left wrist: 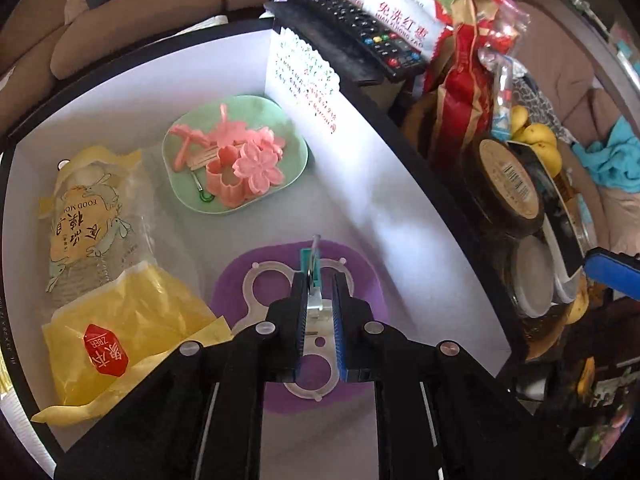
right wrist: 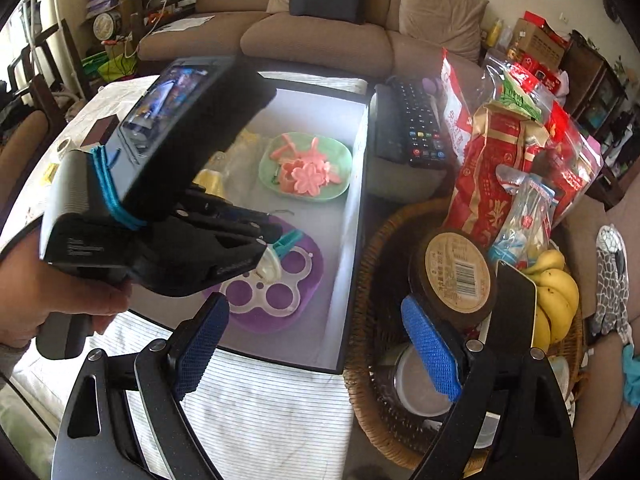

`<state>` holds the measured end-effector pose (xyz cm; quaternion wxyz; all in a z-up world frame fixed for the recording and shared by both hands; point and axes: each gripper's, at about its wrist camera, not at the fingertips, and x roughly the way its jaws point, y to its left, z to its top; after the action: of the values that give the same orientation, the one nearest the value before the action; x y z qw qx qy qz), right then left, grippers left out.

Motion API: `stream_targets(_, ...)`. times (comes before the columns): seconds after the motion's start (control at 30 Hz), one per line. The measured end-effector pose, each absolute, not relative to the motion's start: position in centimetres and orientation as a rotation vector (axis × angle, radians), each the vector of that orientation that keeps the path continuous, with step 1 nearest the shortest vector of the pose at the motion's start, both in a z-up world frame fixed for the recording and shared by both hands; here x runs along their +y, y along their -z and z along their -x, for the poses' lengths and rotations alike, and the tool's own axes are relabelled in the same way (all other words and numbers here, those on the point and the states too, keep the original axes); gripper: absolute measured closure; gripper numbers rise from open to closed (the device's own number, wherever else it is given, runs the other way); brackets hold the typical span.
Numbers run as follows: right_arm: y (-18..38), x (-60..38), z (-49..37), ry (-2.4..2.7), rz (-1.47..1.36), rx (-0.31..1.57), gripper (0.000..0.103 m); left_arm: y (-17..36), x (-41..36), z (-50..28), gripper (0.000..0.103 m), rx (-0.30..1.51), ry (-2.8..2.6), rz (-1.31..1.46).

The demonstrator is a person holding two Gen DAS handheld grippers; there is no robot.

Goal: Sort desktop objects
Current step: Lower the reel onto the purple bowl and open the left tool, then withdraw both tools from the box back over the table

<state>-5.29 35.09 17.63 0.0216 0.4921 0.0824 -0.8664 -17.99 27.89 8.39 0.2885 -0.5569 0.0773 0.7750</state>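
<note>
"FOOD MO…" on the clear yellow-topped bag (left wrist: 86, 216)

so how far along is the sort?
Looks done: pink flower moulds sit on the green plate, a clear cutter on the purple plate. In hand: the left gripper holds a teal clip over the purple plate, not released. Left: yellow bags lie loose in the tray; the right gripper is open, empty.

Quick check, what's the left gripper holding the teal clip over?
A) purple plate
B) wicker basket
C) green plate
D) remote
A: the left gripper is shut on the teal clip, which hangs over the purple plate with the clear ring piece; the green plate with pink cutters sits further back.
</note>
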Motion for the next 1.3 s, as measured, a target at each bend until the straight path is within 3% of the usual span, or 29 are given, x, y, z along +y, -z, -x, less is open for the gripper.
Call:
stream_targets(0.03,-17.5,35.3,5.3,2.687,-1.522,0.247,0.012,-8.5,27.8,17.9,0.086,0.215,-2.082,1.486)
stream_targets(0.17,-17.5,35.8,5.4,2.701,-1.516,0.199,0.012,-10.5,26.2,17.2,0.056,0.165,-2.124,1.434)
stream_targets(0.27,-17.9,35.7,5.2,2.709,-1.501,0.172,0.012,-13.0,23.8,16.3,0.053,0.106,-2.152,1.371)
stream_targets(0.43,-18.6,34.5,5.1,2.696,-1.472,0.134,0.012,-17.6,18.6,14.2,0.040,0.049,-2.224,1.266)
stream_targets(0.5,-18.6,33.6,5.1,2.676,-1.458,0.082,0.012,-18.7,16.4,13.2,0.024,0.035,-2.262,1.238)
stream_targets(0.67,-18.0,31.0,5.3,2.641,-1.468,-0.009,0.007,-19.2,11.1,10.4,0.000,0.042,-2.317,1.255)
stream_targets(0.7,-18.0,30.4,5.2,2.632,-1.460,-0.044,0.000,-19.0,10.0,9.9,0.000,0.032,-2.316,1.273)
stream_targets(0.87,-19.6,26.0,4.6,2.577,-1.390,-0.119,0.000,-18.0,3.3,7.6,0.000,-0.057,-2.350,1.355)
stream_targets(1.3,-21.6,8.3,5.7,2.380,-1.312,0.099,0.000,-12.0,-22.8,5.9,0.000,-0.456,-2.793,1.530)
